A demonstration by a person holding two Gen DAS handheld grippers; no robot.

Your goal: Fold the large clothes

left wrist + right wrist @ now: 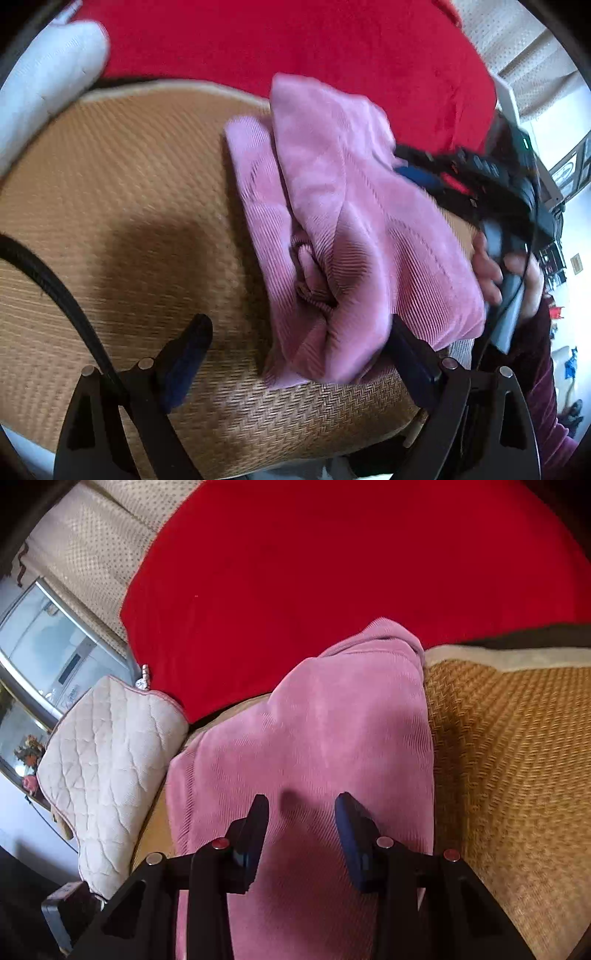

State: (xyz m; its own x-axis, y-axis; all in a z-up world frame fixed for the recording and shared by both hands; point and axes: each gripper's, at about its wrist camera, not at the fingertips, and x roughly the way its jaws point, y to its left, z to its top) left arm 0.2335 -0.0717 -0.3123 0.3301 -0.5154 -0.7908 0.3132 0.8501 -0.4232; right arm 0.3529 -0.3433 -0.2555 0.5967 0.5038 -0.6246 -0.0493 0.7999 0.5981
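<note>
A pink ribbed garment [332, 221] lies folded in a thick bundle on a woven straw mat [129, 206]. My left gripper [299, 339] stands wide open at the bundle's near end. Its right finger [410, 358] touches the cloth's edge and its left finger [188, 354] is apart over bare mat. In the left wrist view my right gripper [424, 177] reaches over the far right side of the garment, with a hand [491, 269] behind it. In the right wrist view the right gripper [303, 808] is open just above the flat pink garment [314, 731], with nothing pinched.
A red blanket [332, 561] covers the seat back behind the straw mat [509, 746]. A white quilted cushion [107, 775] lies left of the garment in the right wrist view. A white padded shape [44, 85] sits at far left. A black cable [55, 288] crosses the mat.
</note>
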